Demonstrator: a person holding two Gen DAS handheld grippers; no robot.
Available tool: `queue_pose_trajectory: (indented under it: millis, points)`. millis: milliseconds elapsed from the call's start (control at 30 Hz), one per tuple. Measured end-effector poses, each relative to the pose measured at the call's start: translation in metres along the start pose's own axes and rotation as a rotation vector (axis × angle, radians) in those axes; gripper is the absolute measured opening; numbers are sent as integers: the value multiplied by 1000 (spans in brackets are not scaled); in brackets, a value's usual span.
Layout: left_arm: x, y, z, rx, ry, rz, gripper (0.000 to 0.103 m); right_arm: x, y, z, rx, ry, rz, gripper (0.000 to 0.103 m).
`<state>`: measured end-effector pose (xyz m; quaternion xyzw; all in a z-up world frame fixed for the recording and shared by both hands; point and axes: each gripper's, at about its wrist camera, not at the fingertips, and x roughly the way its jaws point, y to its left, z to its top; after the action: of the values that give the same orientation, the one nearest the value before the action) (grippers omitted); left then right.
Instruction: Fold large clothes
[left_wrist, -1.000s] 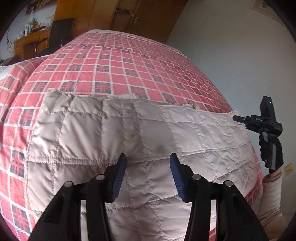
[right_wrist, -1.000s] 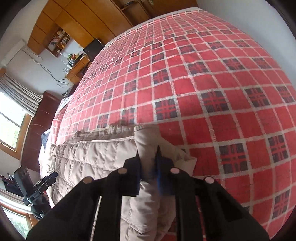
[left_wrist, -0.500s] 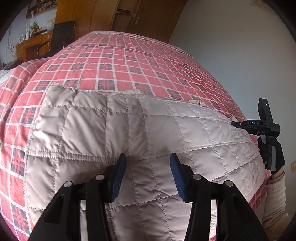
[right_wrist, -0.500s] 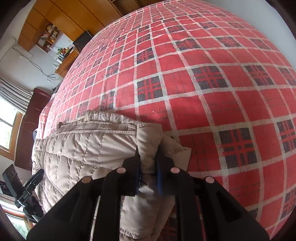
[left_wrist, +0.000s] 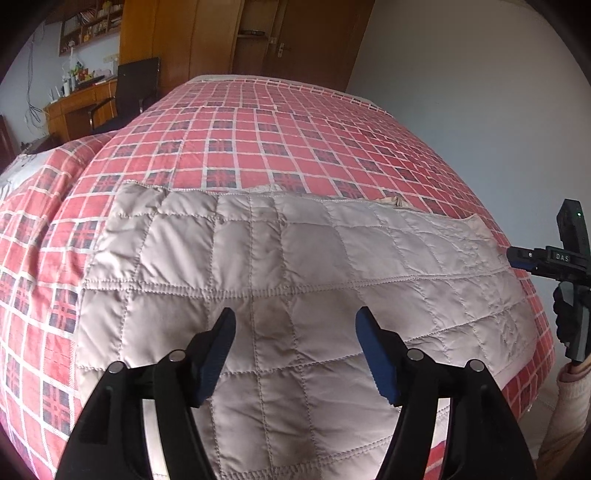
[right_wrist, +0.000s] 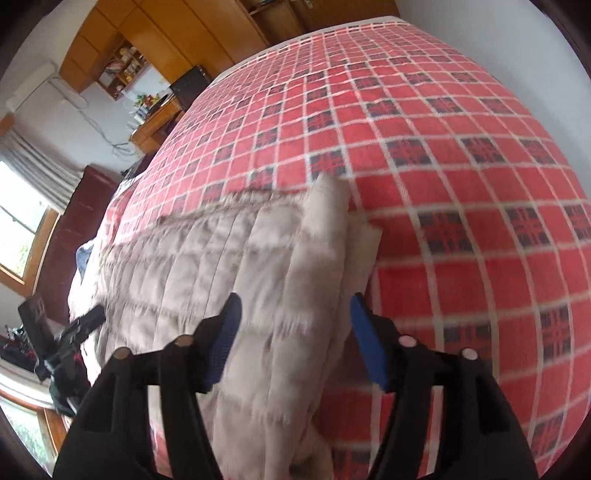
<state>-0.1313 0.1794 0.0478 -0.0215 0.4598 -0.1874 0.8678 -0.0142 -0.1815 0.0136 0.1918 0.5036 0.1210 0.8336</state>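
Observation:
A beige quilted garment lies folded flat on the bed near its front edge. My left gripper hovers open above its near middle, nothing between the blue pads. The right-wrist view is blurred; there the garment shows its right end with a thick folded corner. My right gripper stands open over that end, holding nothing. In the left-wrist view the right gripper sits at the garment's right edge, held by a gloved hand.
A red plaid bedspread covers the bed, bare beyond the garment. A wooden desk with a black chair and a wardrobe stand at the far end. A white wall runs along the right. The window is at left in the right-wrist view.
My right gripper has let go of the garment's corner and opened, and it has drawn back a little. The corner now lies on the bed. The left gripper stayed open and rose slightly.

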Motion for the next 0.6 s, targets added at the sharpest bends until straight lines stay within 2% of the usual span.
queue_pose_trajectory:
  millis: [67,233,600]
  points:
    - [-4,-3,-2,10,-9,6,68,-2,3,-12,-8,21,12,69]
    - [-10,-6,-5,22,-19,12,69,2,4,-37,-7,75,29,72]
    - [-4,0,-11,6,-15,43,69,36,4,-61,16,138,129,72]
